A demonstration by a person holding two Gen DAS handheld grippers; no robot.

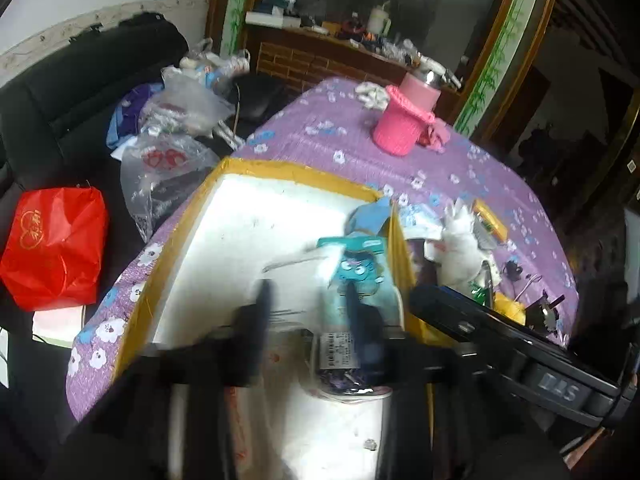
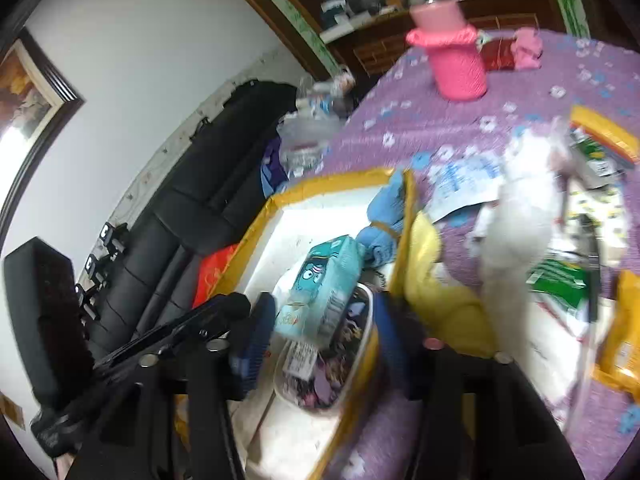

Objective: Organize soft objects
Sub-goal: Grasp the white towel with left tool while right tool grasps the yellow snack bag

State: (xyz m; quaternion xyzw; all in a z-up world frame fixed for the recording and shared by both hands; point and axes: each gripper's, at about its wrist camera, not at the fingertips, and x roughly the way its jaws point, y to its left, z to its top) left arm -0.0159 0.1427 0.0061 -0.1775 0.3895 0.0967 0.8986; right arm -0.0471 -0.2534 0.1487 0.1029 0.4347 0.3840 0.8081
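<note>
A white foam box with yellow taped rim (image 1: 256,168) (image 2: 276,204) sits on the purple flowered table. Inside lie a teal cartoon tissue pack (image 1: 356,268) (image 2: 324,284), a blue cloth (image 1: 370,216) (image 2: 384,216) and a clear pouch of small items (image 1: 344,372) (image 2: 324,376). My left gripper (image 1: 308,304) is open and empty over the box, above the pouch. My right gripper (image 2: 324,320) is open around the tissue pack and pouch, its right finger at the box rim. A white plush toy (image 1: 460,240) (image 2: 516,216) and a yellow cloth (image 2: 444,300) lie outside the box.
A pink knitted bottle (image 1: 404,120) (image 2: 456,60) stands at the table's far side. Packets and clutter (image 2: 592,160) lie right of the plush. A black sofa (image 1: 80,92) with plastic bags and a red bag (image 1: 56,248) is left of the table.
</note>
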